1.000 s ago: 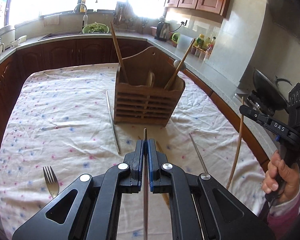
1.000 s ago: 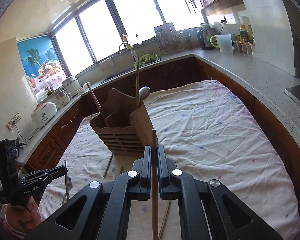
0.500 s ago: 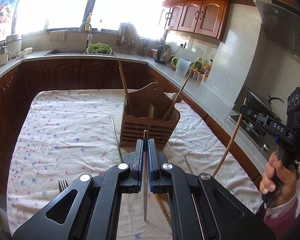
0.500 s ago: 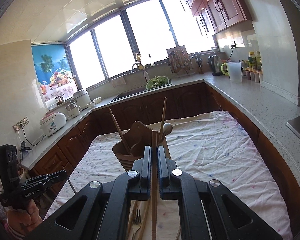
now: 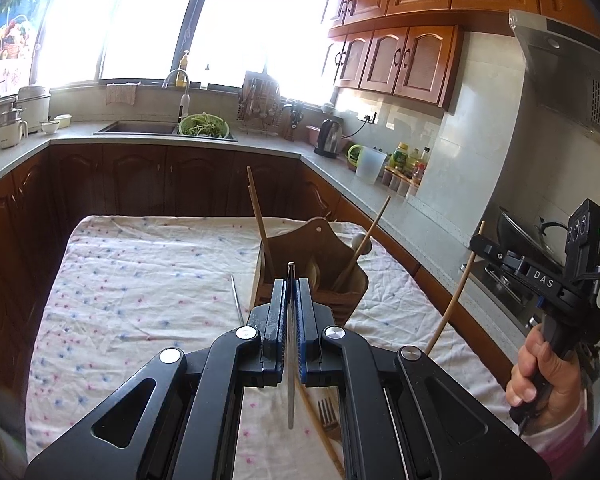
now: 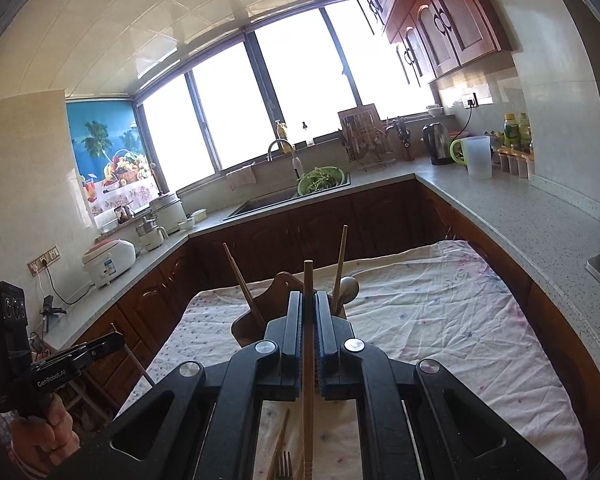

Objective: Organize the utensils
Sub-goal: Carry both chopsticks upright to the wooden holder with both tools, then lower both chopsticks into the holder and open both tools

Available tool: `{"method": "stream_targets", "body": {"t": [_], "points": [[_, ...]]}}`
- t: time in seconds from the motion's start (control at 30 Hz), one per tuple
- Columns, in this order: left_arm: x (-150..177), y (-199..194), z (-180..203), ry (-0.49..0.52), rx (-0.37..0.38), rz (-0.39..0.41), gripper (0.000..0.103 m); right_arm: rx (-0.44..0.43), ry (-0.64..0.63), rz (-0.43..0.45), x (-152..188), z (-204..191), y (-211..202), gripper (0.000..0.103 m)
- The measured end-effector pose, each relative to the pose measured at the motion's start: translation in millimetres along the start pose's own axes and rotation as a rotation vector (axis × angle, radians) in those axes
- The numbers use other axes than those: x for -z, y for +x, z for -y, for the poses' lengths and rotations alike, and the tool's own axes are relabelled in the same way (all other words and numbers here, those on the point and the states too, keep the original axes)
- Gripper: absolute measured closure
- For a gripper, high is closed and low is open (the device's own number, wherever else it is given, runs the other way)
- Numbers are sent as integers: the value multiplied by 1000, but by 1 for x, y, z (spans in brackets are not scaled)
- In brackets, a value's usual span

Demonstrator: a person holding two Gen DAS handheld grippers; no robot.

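My left gripper (image 5: 291, 286) is shut on a metal chopstick (image 5: 290, 344), held upright above the table. My right gripper (image 6: 308, 300) is shut on a wooden chopstick (image 6: 308, 360); it also shows at the right of the left wrist view (image 5: 456, 296). The wooden utensil holder (image 5: 340, 264) stands on the cloth beyond both grippers, holding two wooden chopsticks (image 5: 260, 224) and a spoon (image 6: 349, 286). It also shows in the right wrist view (image 6: 248, 326). A fork (image 5: 327, 414), a wooden chopstick (image 5: 320, 428) and a metal chopstick (image 5: 237, 300) lie on the cloth.
The table carries a white dotted cloth (image 5: 140, 280). Kitchen counters run around it, with a sink (image 5: 138, 128), a kettle (image 5: 329, 140) and a wok on the stove (image 5: 516, 232). The other hand's gripper (image 6: 60, 364) is at the left of the right wrist view.
Both grippers have risen and tilted up, each still holding its chopstick. The holder now looks farther and lower in both views.
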State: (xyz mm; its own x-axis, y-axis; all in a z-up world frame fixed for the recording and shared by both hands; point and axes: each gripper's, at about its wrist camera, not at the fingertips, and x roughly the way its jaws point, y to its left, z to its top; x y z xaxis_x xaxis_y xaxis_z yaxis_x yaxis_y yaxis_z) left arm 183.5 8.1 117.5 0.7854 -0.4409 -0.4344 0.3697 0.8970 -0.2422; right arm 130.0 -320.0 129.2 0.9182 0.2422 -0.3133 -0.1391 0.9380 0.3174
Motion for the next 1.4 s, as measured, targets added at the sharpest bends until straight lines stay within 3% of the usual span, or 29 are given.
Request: {"method": "stream_targets", "body": {"t": [0.43,0.7,0.97,1.1,1.4], "points": [[-80,9,2,22,-8,173,100,0,-3,155,-63,-11,21,98],[-113,45,1,32,-51,235,100,41,-19,226,-89,-10,53,98],[-90,95,-16,9,-97,229,100,70,-20,206,-65,2,89,98],[-70,114,-20,-7,-104,184,100,81,10,185,-42,12,99,98],[-41,143,-26,-23,-92,92,99,74,51,52,-10,25,125,98]]}}
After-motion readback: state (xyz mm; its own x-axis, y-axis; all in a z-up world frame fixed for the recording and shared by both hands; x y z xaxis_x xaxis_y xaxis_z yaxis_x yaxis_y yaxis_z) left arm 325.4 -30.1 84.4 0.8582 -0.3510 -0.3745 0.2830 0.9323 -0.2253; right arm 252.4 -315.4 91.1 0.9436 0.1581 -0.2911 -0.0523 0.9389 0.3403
